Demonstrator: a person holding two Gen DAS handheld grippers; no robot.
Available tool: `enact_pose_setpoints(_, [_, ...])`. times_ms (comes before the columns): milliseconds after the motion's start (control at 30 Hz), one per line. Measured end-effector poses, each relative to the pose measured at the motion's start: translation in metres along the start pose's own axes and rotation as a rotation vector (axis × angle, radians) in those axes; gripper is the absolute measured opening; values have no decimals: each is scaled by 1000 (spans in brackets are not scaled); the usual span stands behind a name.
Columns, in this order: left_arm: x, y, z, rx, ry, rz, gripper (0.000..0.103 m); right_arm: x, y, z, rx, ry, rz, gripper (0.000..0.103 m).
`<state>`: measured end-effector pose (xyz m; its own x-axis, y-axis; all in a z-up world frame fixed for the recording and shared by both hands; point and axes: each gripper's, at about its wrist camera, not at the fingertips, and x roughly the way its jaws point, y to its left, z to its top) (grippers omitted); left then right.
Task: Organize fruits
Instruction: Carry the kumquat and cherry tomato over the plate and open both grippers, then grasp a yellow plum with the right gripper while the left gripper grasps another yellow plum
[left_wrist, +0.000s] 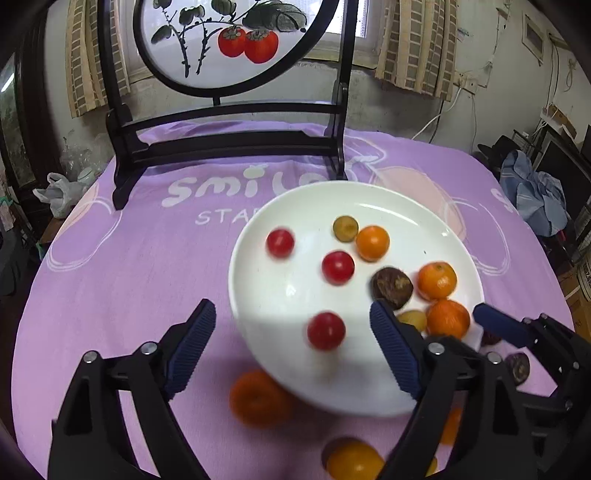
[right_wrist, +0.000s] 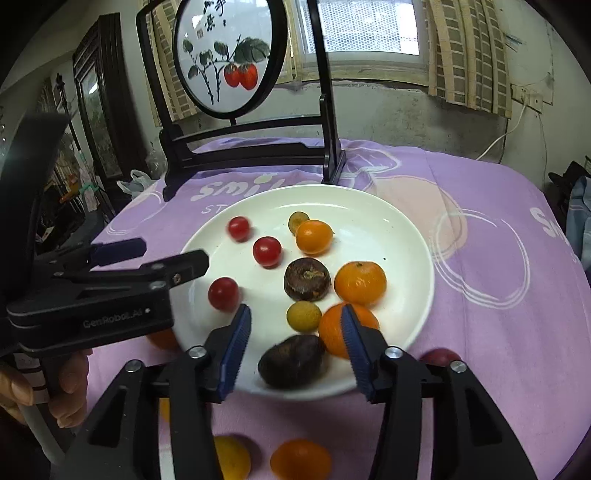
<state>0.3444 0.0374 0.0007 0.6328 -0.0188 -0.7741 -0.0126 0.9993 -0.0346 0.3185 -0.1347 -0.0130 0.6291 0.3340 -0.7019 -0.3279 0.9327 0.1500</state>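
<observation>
Purple cloth (right_wrist: 480, 206) bears a white plate (right_wrist: 388, 221) of mixed fruit; both tools (left_wrist: 291, 332) (right_wrist: 295, 332) gape wide.

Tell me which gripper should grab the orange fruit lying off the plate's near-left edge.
Left, probably. The left gripper is open right above the orange fruit on the cloth beside the plate. The right gripper hangs open over a dark fruit on the plate.

Right gripper (right_wrist: 295, 345) (jaws apart) above a dark fruit (right_wrist: 293, 362) on plate (right_wrist: 410, 236)
</observation>
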Motion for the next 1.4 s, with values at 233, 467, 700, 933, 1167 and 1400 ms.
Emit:
enact_pose_setpoints(233, [-47,4,-47,-76,14,-120,96,-43,-5,-29,15,-15,16,67])
enact_pose_setpoints(467, [-74,-6,-91,-67,14,-94,96,-67,2,-64,30,6,25,70])
enact_pose_setpoints(700, [-70,1,-124,-85,33,-30,96,-77,16,-96,-34,46,-25,70])
enact_pose_setpoints(933, [-53,25,-132,-108,0,100,96,-61,40,-121,-89,134,1,70])
enact_pose_setpoints(1167, [-59,33,-129,-121,-12,54,96,-31,62,-128,-128,190,-39,70])
enact_pose_setpoints(1400, [-57,39,-128,-148,9,39,96,-10,68,-108,-125,178,-70,66])
